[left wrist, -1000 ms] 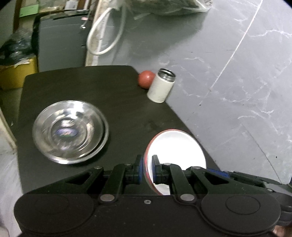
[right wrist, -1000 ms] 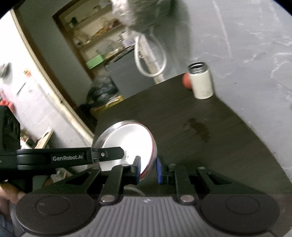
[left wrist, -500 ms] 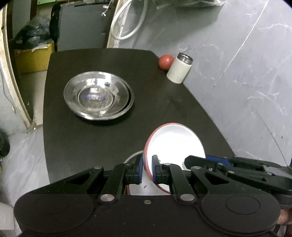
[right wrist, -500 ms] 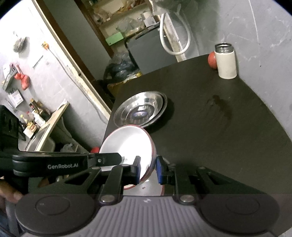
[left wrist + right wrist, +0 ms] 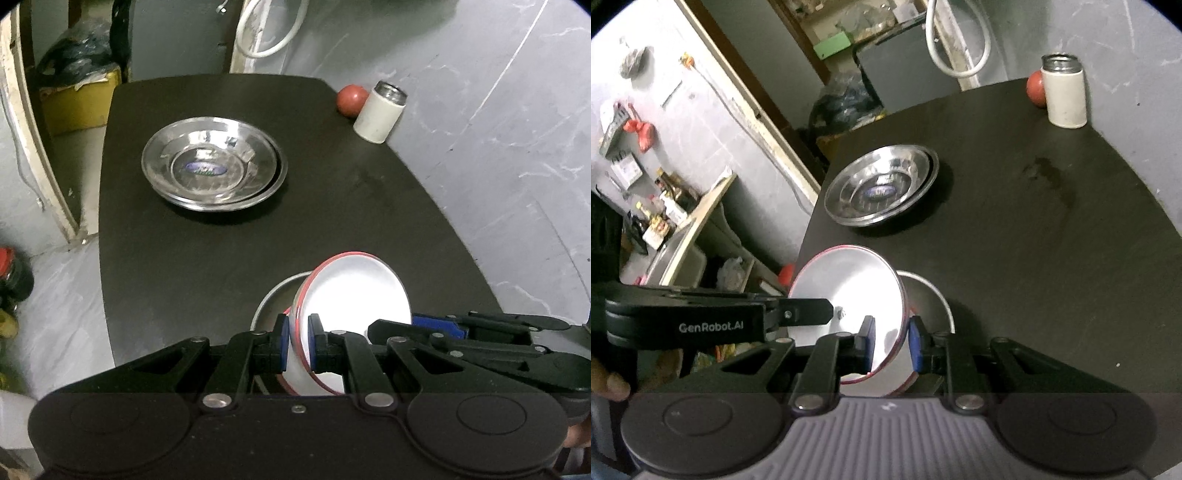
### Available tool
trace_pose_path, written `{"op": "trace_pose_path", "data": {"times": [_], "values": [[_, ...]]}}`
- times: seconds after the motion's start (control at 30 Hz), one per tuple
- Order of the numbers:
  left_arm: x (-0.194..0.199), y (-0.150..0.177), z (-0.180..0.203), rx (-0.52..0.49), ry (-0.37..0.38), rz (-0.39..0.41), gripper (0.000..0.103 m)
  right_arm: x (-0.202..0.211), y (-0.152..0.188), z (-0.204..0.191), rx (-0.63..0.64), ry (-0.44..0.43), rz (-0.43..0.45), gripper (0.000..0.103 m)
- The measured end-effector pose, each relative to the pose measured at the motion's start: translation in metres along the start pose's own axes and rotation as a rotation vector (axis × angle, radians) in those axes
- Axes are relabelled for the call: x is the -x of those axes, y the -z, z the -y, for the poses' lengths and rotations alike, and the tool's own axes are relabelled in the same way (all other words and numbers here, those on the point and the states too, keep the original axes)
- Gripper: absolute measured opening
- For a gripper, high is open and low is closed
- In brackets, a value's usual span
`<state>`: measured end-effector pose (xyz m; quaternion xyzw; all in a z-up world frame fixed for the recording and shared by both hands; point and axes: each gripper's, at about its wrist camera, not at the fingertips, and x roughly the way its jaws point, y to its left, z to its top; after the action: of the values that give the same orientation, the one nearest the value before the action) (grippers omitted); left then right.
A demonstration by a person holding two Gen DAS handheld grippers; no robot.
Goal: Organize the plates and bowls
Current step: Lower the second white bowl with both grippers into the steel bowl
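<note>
both claws (image 5: 297,345) gripping red-rimmed bowl (image 5: 354,291), tilted

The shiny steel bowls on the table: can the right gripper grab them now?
Probably not yet. The right gripper sits around the rim of the white bowl, so it looks busy. The table between it and the steel bowls looks clear.

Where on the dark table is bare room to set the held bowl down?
Free: the wide strip of dark tabletop between the stacked steel plates and the white cylindrical cup; also the near-left edge. Crowded: the near edge, where the red-rimmed white bowl and both grippers sit over a steel plate.
</note>
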<state>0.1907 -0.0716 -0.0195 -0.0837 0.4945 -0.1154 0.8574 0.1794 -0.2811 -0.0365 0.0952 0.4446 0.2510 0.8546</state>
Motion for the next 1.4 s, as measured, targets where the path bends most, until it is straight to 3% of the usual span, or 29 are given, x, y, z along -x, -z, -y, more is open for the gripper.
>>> {"op": "trace_pose_path", "data": {"times": [0.07,0.6,1.4], "values": [[-0.002,0.0,-0.002,0.009,-0.002,-0.01,0.011,-0.002,0.001,0.0,0.002,-0.009,-0.013,0.028],[-0.016,-0.003,-0.004,0.021,-0.031,-0.067,0.011,-0.009,0.002,0.001,0.005,-0.017,-0.047,0.028],[-0.016,-0.002,-0.005,0.02,-0.046,-0.076,0.011,-0.009,0.002,0.002,0.01,-0.005,-0.053,0.034]]}}
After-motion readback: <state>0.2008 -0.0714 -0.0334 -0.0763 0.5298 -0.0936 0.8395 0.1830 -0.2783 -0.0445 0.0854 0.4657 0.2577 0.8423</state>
